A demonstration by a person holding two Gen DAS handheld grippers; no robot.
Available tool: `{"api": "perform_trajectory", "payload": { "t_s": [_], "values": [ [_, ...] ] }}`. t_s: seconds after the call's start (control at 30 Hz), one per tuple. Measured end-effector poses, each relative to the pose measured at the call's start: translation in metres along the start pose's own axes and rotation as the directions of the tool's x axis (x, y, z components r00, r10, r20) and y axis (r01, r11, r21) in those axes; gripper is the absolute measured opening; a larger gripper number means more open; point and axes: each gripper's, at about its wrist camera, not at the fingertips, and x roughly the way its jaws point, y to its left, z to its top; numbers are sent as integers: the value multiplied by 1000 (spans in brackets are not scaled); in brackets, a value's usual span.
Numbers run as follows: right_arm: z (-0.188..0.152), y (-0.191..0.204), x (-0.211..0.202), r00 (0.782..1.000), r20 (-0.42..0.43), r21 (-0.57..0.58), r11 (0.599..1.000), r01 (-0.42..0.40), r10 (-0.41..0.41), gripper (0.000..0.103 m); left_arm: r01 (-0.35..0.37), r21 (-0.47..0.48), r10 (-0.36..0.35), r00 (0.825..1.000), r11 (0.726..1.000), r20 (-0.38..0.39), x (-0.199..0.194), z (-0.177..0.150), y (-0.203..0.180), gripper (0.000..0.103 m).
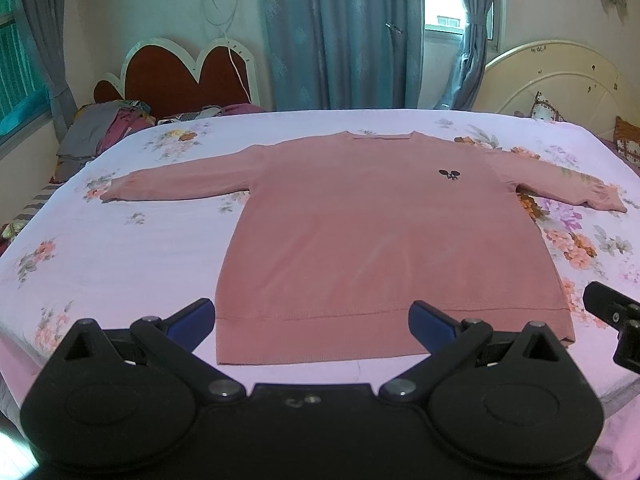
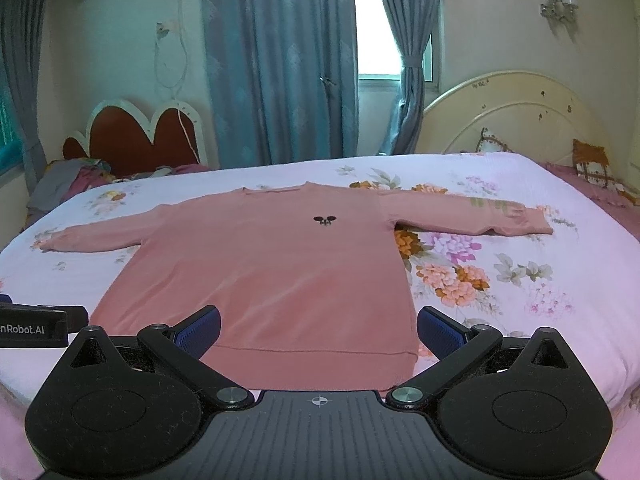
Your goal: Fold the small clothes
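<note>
A pink long-sleeved sweater lies flat and face up on the bed, both sleeves spread out sideways, a small black emblem on its chest. Its hem points toward me. My left gripper hovers open just short of the hem's left half, nothing between its blue pads. My right gripper is open too, above the hem's right half, holding nothing. The right gripper's black body shows at the left wrist view's right edge.
The bed has a pale floral sheet. A pile of clothes lies by the red headboard at the far left. Cushions rest against the cream headboard at the far right. Blue curtains hang behind.
</note>
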Motion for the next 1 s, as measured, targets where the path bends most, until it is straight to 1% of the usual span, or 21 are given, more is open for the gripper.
{"api": "perform_trajectory", "payload": {
  "t_s": [0.3, 0.6, 0.73, 0.9, 1.0],
  "values": [
    [8, -3, 24, 999, -22, 12, 999, 36, -36, 103, -7, 11, 7, 1000, 1000, -10, 26, 14, 5, 103],
    [25, -3, 68, 995, -43, 45, 995, 87, -85, 103, 2, 46, -3, 1000, 999, 8, 72, 48, 11, 103],
    [38, 1, 90, 992, -45, 54, 991, 119, -117, 103, 25, 56, -25, 1000, 998, 0, 99, 67, 15, 103],
    [57, 7, 119, 985, -53, 69, 984, 165, -162, 103, 51, 91, -52, 999, 995, 6, 130, 90, 18, 103],
    [69, 7, 135, 981, -45, 89, 978, 191, -187, 103, 79, 98, -80, 997, 992, 0, 150, 104, 23, 103]
  ]
}}
